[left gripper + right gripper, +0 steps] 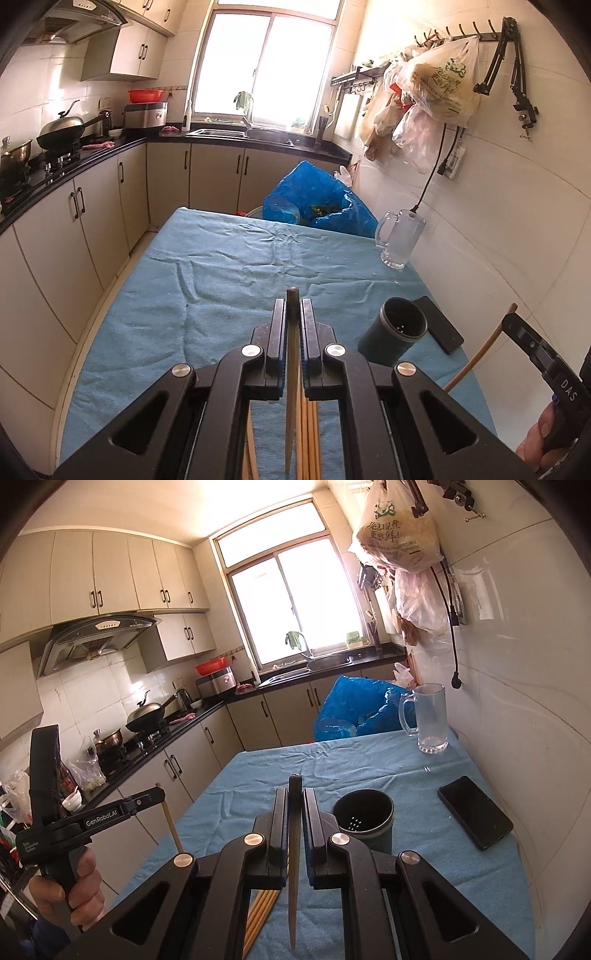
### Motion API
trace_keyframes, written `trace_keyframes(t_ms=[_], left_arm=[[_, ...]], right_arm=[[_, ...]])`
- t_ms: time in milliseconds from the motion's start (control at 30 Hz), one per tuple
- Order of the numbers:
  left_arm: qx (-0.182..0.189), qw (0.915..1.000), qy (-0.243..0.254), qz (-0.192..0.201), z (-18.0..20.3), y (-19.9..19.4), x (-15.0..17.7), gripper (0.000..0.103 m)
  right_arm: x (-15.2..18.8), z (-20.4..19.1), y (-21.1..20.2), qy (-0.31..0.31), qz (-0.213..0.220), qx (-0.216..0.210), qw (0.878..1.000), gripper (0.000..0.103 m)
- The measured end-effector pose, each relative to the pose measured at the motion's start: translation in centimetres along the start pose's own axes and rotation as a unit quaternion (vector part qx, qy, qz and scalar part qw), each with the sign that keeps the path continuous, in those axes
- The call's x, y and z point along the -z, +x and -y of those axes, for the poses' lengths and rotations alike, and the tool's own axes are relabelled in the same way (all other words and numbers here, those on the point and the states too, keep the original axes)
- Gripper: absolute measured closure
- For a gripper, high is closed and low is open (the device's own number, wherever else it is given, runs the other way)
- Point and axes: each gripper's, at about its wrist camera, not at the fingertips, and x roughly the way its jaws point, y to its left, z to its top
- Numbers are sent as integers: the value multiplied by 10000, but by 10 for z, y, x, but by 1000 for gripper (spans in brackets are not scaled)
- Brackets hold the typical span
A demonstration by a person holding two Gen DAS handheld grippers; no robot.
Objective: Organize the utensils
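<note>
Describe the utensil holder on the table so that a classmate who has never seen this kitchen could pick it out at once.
Start at the table under its blue cloth, then look along the side by the white tiled wall. The holder stands there, between the phone and the grippers. Unlike the clear mug farther back, it is a dark, open-topped cylinder with small holes in its bottom.

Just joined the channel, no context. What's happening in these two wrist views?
A person is sorting chopsticks at a table with a blue cloth, holding a gripper in each hand. The left gripper is shut on one chopstick, and the right gripper is shut on another chopstick. More chopsticks lie on the cloth below. The dark holder cup stands open and looks empty. A glass mug and a phone sit near the wall.
</note>
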Motion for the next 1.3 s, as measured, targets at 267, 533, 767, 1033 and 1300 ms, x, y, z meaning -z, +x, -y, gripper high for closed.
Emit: trace_keyframes(t_ms=[267, 533, 767, 1033, 1300], left_arm=[[68, 9999, 120, 37, 15, -1, -13, 97], [339, 9988, 330, 122, 40, -5, -41, 98], [601, 9969, 469, 216, 71, -4, -74, 98], [924, 9934, 552, 404, 108, -1, -114, 98], [1116, 9920, 504, 299, 137, 37, -131, 98]], right_arm=[[-10, 7, -11, 41, 195, -20, 9998, 96], [-31, 15, -25, 75, 482, -33, 9988, 96], [-66, 26, -41, 122, 921, 90, 9956, 96], [-105, 39, -37, 205, 1272, 411, 9908, 96], [-114, 59, 4, 325, 1111, 677, 9910, 95]])
